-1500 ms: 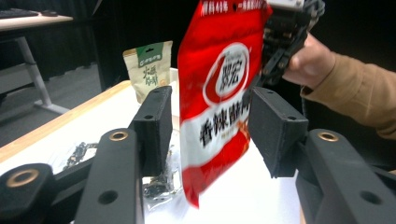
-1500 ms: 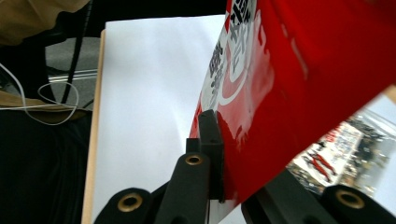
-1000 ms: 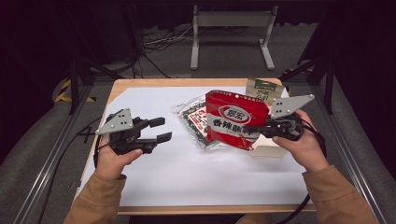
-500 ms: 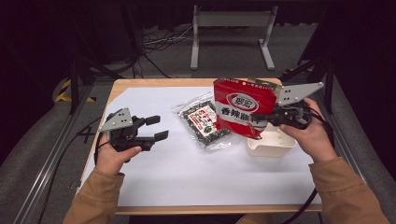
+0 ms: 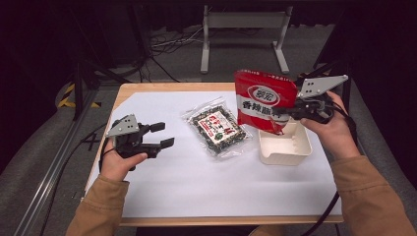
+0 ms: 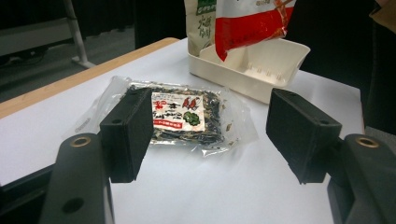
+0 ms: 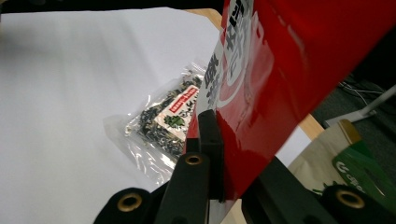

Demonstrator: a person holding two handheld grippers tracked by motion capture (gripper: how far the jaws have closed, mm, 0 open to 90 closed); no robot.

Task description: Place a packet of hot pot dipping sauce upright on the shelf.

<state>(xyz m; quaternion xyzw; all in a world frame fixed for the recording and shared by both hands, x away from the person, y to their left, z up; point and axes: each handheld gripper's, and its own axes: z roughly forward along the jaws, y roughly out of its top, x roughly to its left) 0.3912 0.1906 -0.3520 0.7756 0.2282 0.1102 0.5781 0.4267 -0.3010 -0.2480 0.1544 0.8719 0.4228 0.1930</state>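
Note:
My right gripper (image 5: 290,114) is shut on the lower edge of a red snack bag (image 5: 263,101), which hangs upright just above a white tray (image 5: 285,160). In the right gripper view the red bag (image 7: 299,70) is pinched between the two jaws (image 7: 219,140). A clear packet of dark dried pieces (image 5: 219,128) lies flat on the white sheet at the table's middle. My left gripper (image 5: 162,135) hovers low at the left, a short way from that packet (image 6: 182,114). Its jaws have just been opening, and they stand open with nothing between them.
A beige and green bag (image 6: 201,23) stands behind the white tray (image 6: 233,86), close to the far right table edge. The white sheet (image 5: 196,182) covers most of the wooden tabletop. A metal stand (image 5: 243,29) is on the floor beyond the table.
The right gripper has carried the red bag up and to the right, from over the clear packet to above the tray. The left gripper's jaws have spread wider and it has sunk slightly.

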